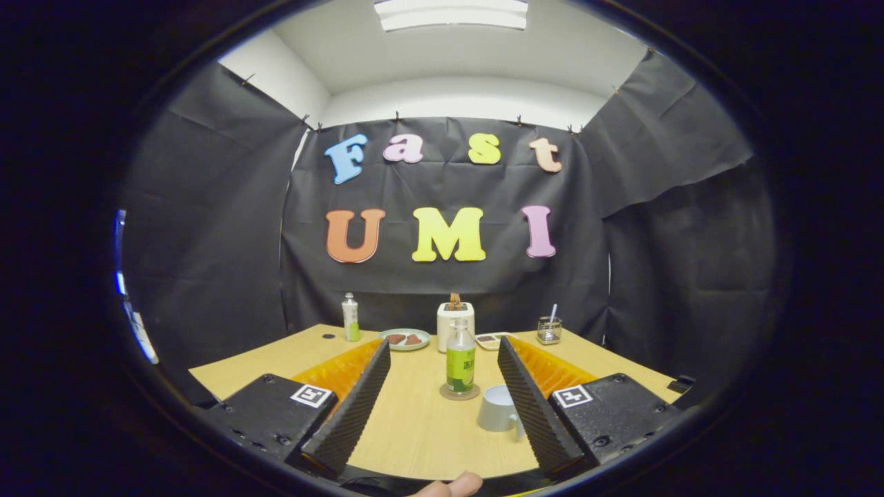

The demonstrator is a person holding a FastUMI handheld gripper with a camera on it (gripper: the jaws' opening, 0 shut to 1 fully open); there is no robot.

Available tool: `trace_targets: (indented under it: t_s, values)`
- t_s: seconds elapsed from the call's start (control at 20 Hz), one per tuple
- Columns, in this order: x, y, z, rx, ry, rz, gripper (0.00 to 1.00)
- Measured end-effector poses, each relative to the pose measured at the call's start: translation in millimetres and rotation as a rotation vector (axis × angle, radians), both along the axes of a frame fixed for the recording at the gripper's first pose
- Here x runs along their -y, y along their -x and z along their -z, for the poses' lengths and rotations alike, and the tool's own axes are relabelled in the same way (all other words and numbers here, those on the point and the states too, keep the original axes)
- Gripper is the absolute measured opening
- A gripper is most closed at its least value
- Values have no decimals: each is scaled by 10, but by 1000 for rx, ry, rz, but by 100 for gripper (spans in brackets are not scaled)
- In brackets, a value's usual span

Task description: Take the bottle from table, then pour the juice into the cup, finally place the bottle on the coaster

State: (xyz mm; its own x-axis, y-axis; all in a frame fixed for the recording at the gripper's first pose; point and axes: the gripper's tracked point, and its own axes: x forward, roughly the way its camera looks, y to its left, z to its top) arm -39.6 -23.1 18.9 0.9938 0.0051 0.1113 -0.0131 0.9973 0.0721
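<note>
Gripper (pixel 442 359) jaws spread wide, nothing between the pads; fingers reach fwd over the wooden table (pixel 414 428). A fingertip of the person (pixel 452 485) shows at 6 o'clock, below the fingers.

Bottle (pixel 460 360): upright, green label, clear upper part w/ cap, standing on the round coaster (pixel 459 393), just ahead of the fingers and btwn their lines, approx 12 o'clock from the gripper, a touch toward 1. Cup (pixel 500 408): pale grey mug, handle to its right, at abt 4 o'clock from the bottle, near it but apart, right up against the inner side of the right finger.

Beyond: plate (pixel 404 339) at 11 o'clock from the bottle, white holder (pixel 455 319) straight behind it, small tray (pixel 492 339), wire basket (pixel 549 330) at 1–2 o'clock, second bottle (pixel 351 317) far back at 10–11.

Handling, my guess: small plastic bottle, light, prob. part-filled so the weight sits low; walls likely give if squeezed hard, label smooth and maybe slick. Best hold = mid-body on the label band, pads square on opposite sides, firm but not crushing. Neck too narrow, tips easy. Tall + slim: a nudge could topple it.
</note>
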Motion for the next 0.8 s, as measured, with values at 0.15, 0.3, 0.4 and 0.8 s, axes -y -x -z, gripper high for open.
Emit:
trace_targets:
  t_s: [0.15, 0.3, 0.4, 0.8]
  values:
    - [67, 64, 63, -13, -63, -17, 100]
    - [116, 102, 55, -1, -100, -15, 100]
    - [135, 112, 107, -8, -106, -2, 100]
    - [146, 123, 158, -1, -60, 21, 100]
